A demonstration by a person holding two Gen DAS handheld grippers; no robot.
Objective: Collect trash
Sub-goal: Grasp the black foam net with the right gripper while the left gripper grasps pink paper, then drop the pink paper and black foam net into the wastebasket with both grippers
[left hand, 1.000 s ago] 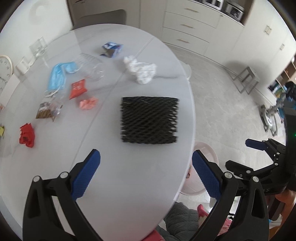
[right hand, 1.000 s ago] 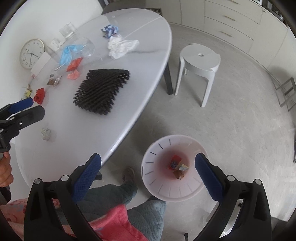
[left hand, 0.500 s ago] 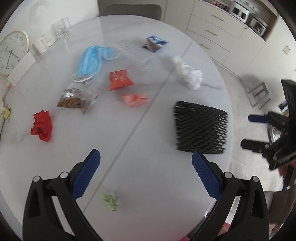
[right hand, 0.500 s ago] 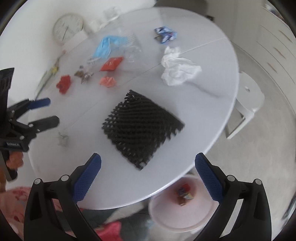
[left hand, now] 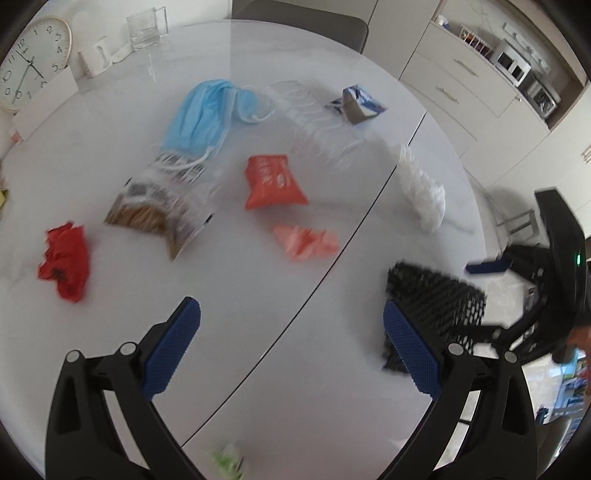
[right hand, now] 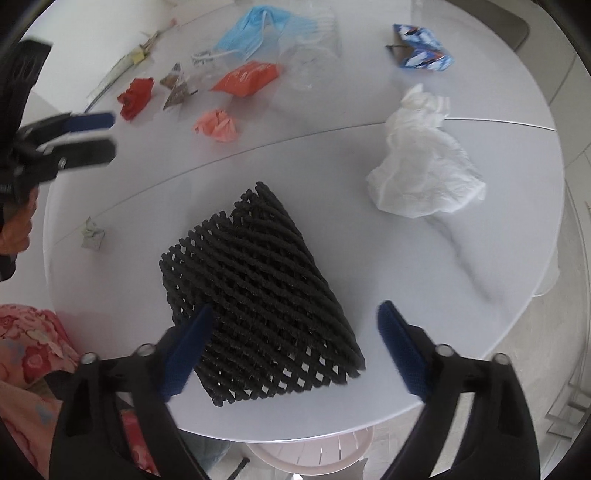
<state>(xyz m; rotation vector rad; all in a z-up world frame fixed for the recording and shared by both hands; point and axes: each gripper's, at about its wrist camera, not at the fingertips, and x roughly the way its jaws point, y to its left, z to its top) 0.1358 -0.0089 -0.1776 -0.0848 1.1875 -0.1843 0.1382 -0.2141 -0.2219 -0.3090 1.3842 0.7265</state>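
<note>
From my right wrist view, the black foam mesh sleeve (right hand: 258,299) lies flat on the white oval table (right hand: 480,295), directly under my right gripper (right hand: 291,339). Its near corner sits between the blue-padded fingers, which have just been closing in; the pads do not press on it yet, so I call that gripper released. My left gripper (left hand: 291,347) hangs with jaws wide and nothing between them, over bare tabletop; a small green scrap (left hand: 227,461) lies below it at the frame's edge.

Beyond the mesh lie a crumpled white tissue (right hand: 424,166), a pink paper wad (right hand: 218,125), an orange snack packet (right hand: 247,77) (its white print is too blurred to read), a red crumpled wrapper (right hand: 136,96), a blue face mask (right hand: 247,33) and a blue-and-white folded carton (right hand: 421,48).

A pale pink ribbed bin (right hand: 314,454) peeks out under the table's near edge; I cannot see its contents.
</note>
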